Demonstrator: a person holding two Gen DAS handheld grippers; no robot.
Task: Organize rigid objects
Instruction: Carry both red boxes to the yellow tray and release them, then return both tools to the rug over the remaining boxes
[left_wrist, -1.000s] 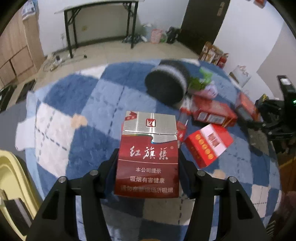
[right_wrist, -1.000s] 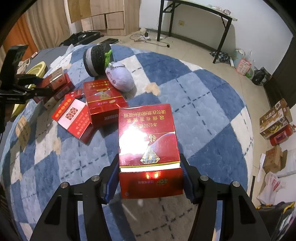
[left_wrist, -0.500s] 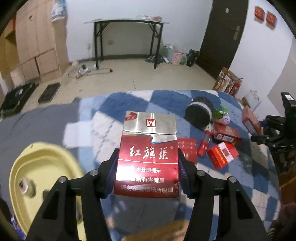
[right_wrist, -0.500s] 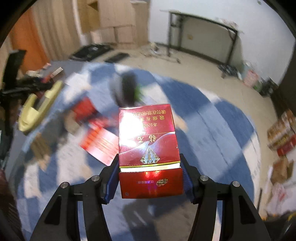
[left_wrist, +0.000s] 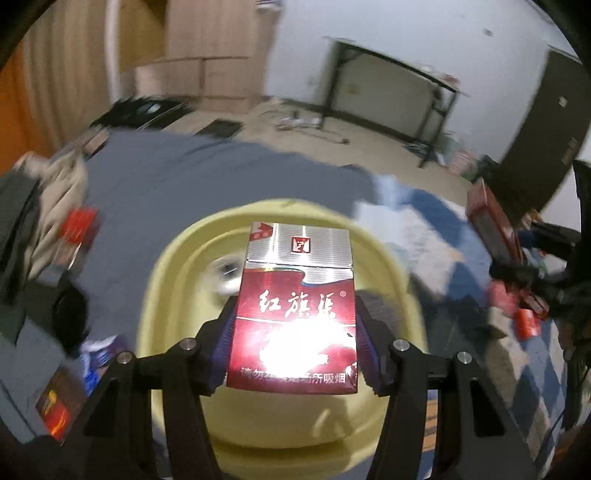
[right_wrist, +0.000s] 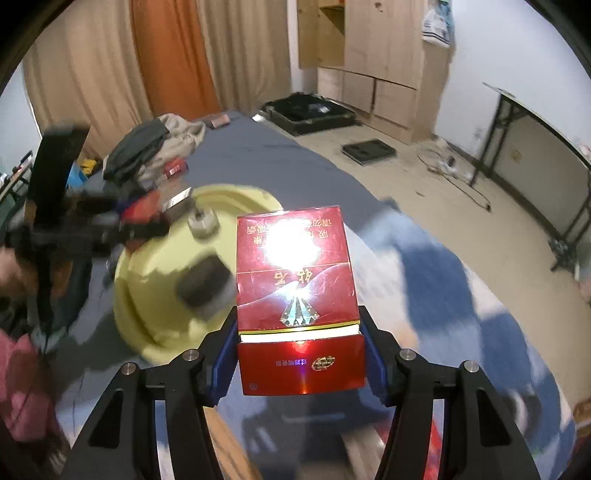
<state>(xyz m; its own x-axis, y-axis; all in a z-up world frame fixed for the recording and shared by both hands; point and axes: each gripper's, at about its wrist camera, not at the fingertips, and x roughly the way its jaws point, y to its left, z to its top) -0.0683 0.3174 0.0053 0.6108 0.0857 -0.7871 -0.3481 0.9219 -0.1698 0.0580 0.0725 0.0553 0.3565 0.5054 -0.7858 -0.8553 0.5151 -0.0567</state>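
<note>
My left gripper (left_wrist: 293, 349) is shut on a red and silver cigarette pack (left_wrist: 295, 291), held upright over a pale yellow basin (left_wrist: 173, 266). My right gripper (right_wrist: 297, 352) is shut on a red cigarette box (right_wrist: 295, 273) with a diamond print, to the right of the same yellow basin (right_wrist: 147, 280). In the right wrist view the left gripper (right_wrist: 147, 218) shows at the basin's far left rim with its pack. The basin holds a small round grey object (right_wrist: 201, 221) and a dark block (right_wrist: 203, 284).
Several red boxes (left_wrist: 491, 221) lie on the blue checked rug (left_wrist: 436, 229) at the right. A heap of clothes (right_wrist: 155, 140) sits on the grey bed cover (right_wrist: 258, 147) behind the basin. A black-legged table (left_wrist: 399, 85) and wooden cabinets (right_wrist: 376, 55) stand beyond.
Both grippers have swung left from the blue rug with the scattered boxes to the yellow basin, each keeping hold of its pack. The views are blurred by the motion.
</note>
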